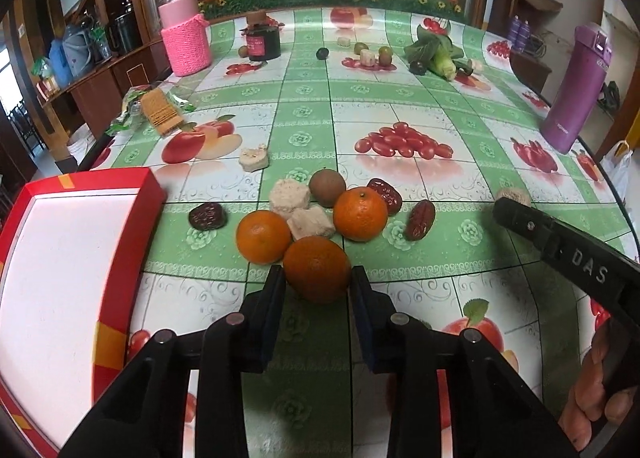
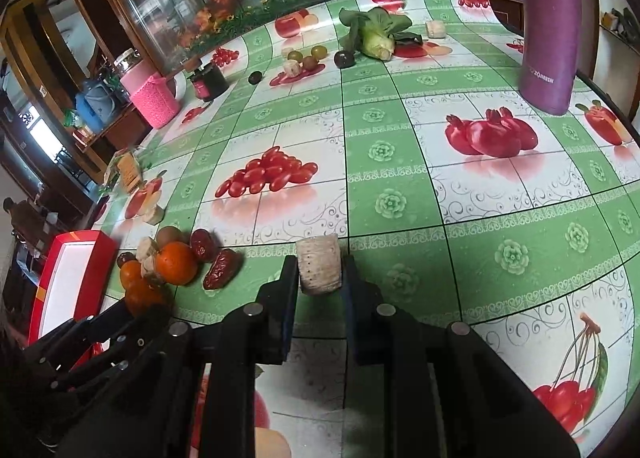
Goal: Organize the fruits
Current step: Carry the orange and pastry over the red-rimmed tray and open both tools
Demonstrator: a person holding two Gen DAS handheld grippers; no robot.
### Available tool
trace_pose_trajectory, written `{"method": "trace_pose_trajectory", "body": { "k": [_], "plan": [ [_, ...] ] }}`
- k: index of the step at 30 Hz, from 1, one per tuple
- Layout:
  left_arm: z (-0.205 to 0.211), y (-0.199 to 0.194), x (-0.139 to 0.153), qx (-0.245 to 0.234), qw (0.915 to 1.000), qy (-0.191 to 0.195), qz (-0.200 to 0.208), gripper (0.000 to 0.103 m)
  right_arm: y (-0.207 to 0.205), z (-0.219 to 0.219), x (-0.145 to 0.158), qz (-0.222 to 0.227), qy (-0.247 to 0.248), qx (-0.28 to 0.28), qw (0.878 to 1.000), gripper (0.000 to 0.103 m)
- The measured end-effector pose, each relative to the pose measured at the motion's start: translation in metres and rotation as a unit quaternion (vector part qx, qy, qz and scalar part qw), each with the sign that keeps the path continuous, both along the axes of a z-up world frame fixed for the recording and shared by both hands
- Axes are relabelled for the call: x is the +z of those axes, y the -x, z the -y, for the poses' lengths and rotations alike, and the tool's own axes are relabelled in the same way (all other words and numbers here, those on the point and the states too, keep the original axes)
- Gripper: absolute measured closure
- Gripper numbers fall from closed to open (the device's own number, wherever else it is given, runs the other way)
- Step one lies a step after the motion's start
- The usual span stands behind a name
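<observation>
**A:** What are the two grippers doing right now?

**B:** The left gripper (image 1: 318,272) is bracketing the nearest orange (image 1: 317,269), one finger at each side. The fingers are sitting right against the peel, but I cannot tell whether they are squeezing or only touching. The right gripper (image 2: 320,272) is clasping a pale cut chunk (image 2: 320,270), possibly sugarcane, low over the fruit-print tablecloth (image 2: 400,161).

**A:** Where is the remaining fruit lying?

**B:** It is clustering just beyond that orange: two more oranges (image 1: 263,236), a brown kiwi-like fruit (image 1: 327,187), pale chunks (image 1: 289,197) and three red dates (image 1: 421,219). An empty red-rimmed box (image 1: 120,242) is waiting at the left.

**A:** What is threatening to go wrong?

**B:** The orange is round and smooth, and only the fingertips are reaching it, ahead of its widest part. A closing squeeze is likely to be pushing it forward into the neighbouring orange and chunk it is touching, scattering the pile. The right gripper's chunk is being held near its lower half, so it is at risk of pivoting when lifted.
</observation>
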State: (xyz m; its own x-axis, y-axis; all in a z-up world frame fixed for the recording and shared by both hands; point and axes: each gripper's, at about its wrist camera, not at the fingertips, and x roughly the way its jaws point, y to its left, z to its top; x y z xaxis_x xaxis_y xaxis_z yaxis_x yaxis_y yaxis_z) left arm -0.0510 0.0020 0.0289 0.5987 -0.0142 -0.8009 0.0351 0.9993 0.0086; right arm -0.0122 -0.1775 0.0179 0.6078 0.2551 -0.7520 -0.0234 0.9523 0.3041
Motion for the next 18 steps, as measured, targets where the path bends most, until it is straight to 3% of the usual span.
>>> {"method": "trace_pose_trajectory", "body": {
  "k": [5,11,18],
  "plan": [
    [-0.014,0.025,0.025,0.009,0.9989,-0.001,0.046,0.07,0.004,0.0,0.007,0.028,-0.007,0.005,1.0,0.08],
    [-0.048,0.064,0.064,0.043,0.9912,-0.022,0.123,0.07,0.01,0.0,0.017,0.072,-0.008,0.002,0.997,0.08],
    [-0.101,0.094,0.086,0.104,0.9787,-0.04,0.173,0.07,0.007,-0.003,0.011,0.066,0.015,-0.007,0.998,0.08]
  ]
}}
